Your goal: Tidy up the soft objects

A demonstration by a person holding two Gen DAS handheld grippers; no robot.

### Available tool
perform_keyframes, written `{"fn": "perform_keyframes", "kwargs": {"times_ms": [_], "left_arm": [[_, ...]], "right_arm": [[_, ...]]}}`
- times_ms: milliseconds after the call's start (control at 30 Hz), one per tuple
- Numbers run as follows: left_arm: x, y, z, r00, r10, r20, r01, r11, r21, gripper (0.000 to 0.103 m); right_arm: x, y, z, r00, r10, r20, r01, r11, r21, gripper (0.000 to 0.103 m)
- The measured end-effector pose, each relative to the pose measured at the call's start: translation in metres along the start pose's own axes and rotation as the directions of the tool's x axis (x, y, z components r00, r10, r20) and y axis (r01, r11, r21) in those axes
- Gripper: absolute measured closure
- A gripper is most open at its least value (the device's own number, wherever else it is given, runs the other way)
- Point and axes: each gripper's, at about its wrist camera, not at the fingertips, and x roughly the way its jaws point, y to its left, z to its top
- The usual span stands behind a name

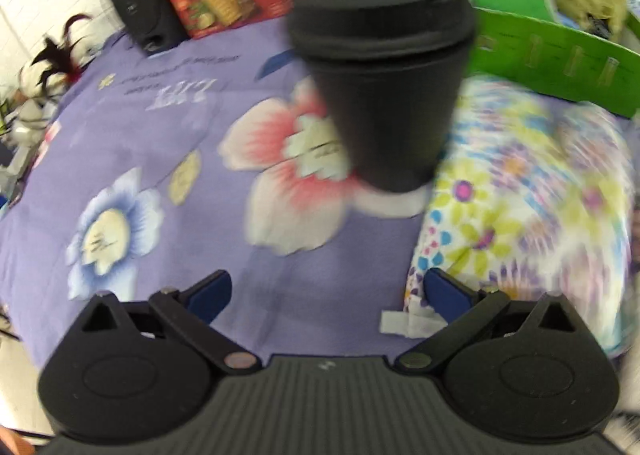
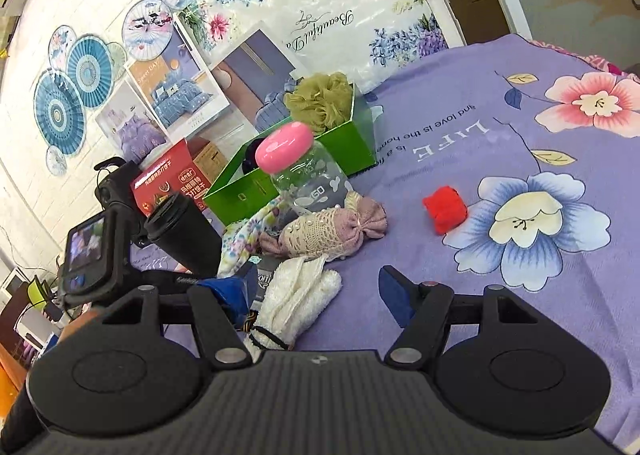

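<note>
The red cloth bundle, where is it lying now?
In the right wrist view, the red cloth bundle lies alone on the purple bedsheet, right of the candy-shaped pillow and just left of the printed blue flower.

The loofah [image 2: 323,100] sits in the box [image 2: 296,171], apparently behind the jar [image 2: 300,171].

Right gripper [image 2: 320,295] gapes above white towel [image 2: 296,295]; red cloth [image 2: 445,210] lies apart.

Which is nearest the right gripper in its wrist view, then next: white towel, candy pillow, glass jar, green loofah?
From the right gripper:
1. White towel, between the fingers, left of centre.
2. Candy pillow, just beyond it.
3. Glass jar, pink lid, behind the pillow.
4. Green loofah, farthest, in the green box.
</note>
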Motion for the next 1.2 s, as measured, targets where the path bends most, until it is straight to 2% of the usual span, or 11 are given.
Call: {"fn": "perform_keyframes", "kwargs": {"times_ms": [133,367,433,500,567,633,767,867,1033,1100,1200], "left_arm": [[0.001,0.028,-0.008,1.000,-0.010,-0.019,0.010,1.000,0.003,0.001],[-0.002,0.077,-0.029,0.995,0.100,0.009,-0.100,0.991,0.086,0.001],[-0.013,0.090,-0.033,0.999,0.034,0.030,-0.037,0.993,0.108,0.001],[-0.035,0.102,-0.039,0.990,-0.125,0.061,0.118,0.987,0.109,0.001],[-0.058,0.103,-0.046,0.957,-0.274,0.094,0.254,0.950,0.179,0.001],[-0.071,0.093,-0.051,0.932,-0.344,0.114,0.302,0.911,0.280,0.000],[-0.074,0.071,-0.056,0.907,-0.407,0.112,0.321,0.838,0.442,0.000],[-0.068,0.052,-0.060,0.886,-0.459,0.060,0.352,0.753,0.556,0.000],[-0.056,0.056,-0.059,0.878,-0.471,0.085,0.318,0.707,0.631,0.000],[-0.049,0.067,-0.054,0.859,-0.507,0.066,0.353,0.682,0.641,0.000],[-0.038,0.074,-0.050,0.809,-0.588,0.005,0.420,0.584,0.694,0.000]], "right_arm": [[0.005,0.004,0.000,1.000,0.022,-0.016,-0.022,1.000,-0.013,0.050],[0.007,0.019,-0.003,0.998,0.048,-0.048,-0.050,0.997,-0.059,0.050],[0.008,0.020,-0.006,0.997,0.045,-0.059,-0.049,0.997,-0.058,0.050],[0.008,0.022,-0.009,0.996,0.043,-0.072,-0.047,0.997,-0.053,0.050],[0.007,0.027,-0.014,0.996,0.032,-0.086,-0.037,0.998,-0.056,0.050],[0.009,0.032,-0.018,0.994,0.034,-0.108,-0.040,0.997,-0.058,0.050],[0.014,0.043,-0.027,0.990,0.025,-0.138,-0.035,0.997,-0.068,0.050],[0.017,0.045,-0.033,0.988,0.006,-0.154,-0.014,0.999,-0.049,0.050],[0.016,0.048,-0.044,0.982,-0.011,-0.187,0.010,1.000,-0.006,0.050],[0.017,0.052,-0.046,0.981,-0.008,-0.192,0.007,1.000,-0.003,0.050],[0.022,0.062,-0.043,0.985,-0.019,-0.173,0.015,1.000,-0.025,0.050]]}}
